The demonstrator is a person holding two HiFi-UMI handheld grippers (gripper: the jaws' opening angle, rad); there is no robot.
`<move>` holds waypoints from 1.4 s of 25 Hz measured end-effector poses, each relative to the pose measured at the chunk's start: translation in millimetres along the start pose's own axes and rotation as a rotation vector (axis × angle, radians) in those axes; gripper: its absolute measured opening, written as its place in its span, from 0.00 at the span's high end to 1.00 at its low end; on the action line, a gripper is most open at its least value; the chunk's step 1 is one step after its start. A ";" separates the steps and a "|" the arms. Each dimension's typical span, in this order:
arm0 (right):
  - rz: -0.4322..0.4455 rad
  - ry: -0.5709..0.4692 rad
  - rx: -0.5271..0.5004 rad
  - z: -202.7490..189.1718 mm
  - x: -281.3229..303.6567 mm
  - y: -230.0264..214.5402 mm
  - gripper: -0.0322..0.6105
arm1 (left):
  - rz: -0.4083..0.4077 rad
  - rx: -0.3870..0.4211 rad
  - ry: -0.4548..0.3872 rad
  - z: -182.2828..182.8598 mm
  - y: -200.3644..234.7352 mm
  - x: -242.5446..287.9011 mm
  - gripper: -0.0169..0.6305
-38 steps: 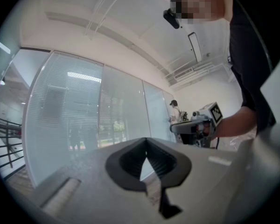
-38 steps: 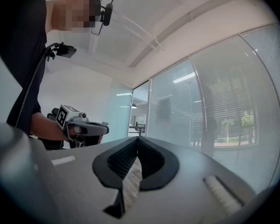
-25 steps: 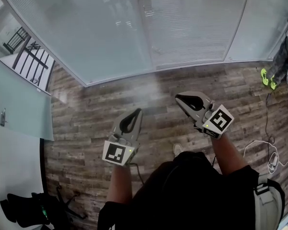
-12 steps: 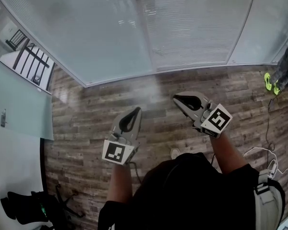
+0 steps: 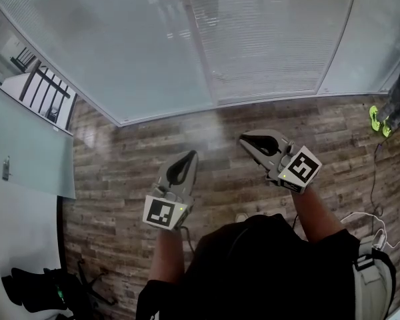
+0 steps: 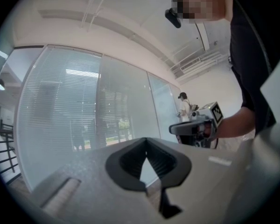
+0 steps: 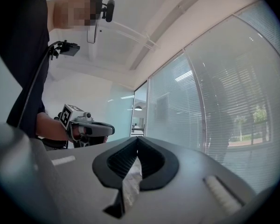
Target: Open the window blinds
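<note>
the window blinds [image 5: 267,42] hang straight ahead of both tools, behind tall glass panes [image 5: 140,65] that run down to the floor [image 5: 113,172]. they stand apart from the tool tips, and neither tool touches glass or slats. the left tool [image 5: 189,155] points toward the wall, its jaws closed tip to tip with nothing between them. the right tool [image 5: 243,139] is beside it and a little nearer the glass, aimed the same way, its jaws also pressed together and empty.

the blinds are thin, pale, horizontal slats lying close together, so only hazy shapes show through. slim white frames [image 5: 335,35] divide the panes. the floor is dark, weathered wood planking. each tool is grey plastic with black ribbed pads and carries a cube with black-and-white square markers. a white cable [image 5: 360,215] loops on the floor at the right, near another person's bright green shoes [image 5: 379,117].
</note>
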State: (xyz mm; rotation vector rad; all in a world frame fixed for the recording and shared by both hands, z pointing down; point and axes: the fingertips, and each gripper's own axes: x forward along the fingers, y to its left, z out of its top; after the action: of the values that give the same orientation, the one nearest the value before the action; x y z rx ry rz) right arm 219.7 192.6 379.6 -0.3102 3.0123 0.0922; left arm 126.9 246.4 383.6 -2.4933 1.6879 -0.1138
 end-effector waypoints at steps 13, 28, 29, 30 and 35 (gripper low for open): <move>-0.009 -0.006 0.000 -0.6 -5.8 -19.5 0.94 | -0.012 0.013 0.002 2.4 -0.8 21.6 0.97; -0.014 -0.001 -0.002 -3.3 -4.3 -25.1 0.94 | -0.023 0.014 -0.019 9.0 2.0 30.2 0.97; -0.017 0.001 -0.002 -3.8 -3.8 -26.5 0.94 | -0.024 0.013 -0.011 4.4 3.2 30.6 0.97; -0.020 0.003 -0.001 -4.4 -3.4 -28.0 0.94 | -0.027 0.012 -0.006 1.2 3.9 31.6 0.97; -0.029 0.012 -0.003 -7.0 0.5 -35.1 0.94 | -0.034 0.003 -0.008 -2.3 9.2 38.2 0.97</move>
State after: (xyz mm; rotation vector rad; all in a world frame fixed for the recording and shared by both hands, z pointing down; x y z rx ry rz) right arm 225.7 157.7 384.8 -0.3558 3.0188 0.0922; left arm 132.3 207.3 384.2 -2.5178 1.6412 -0.1097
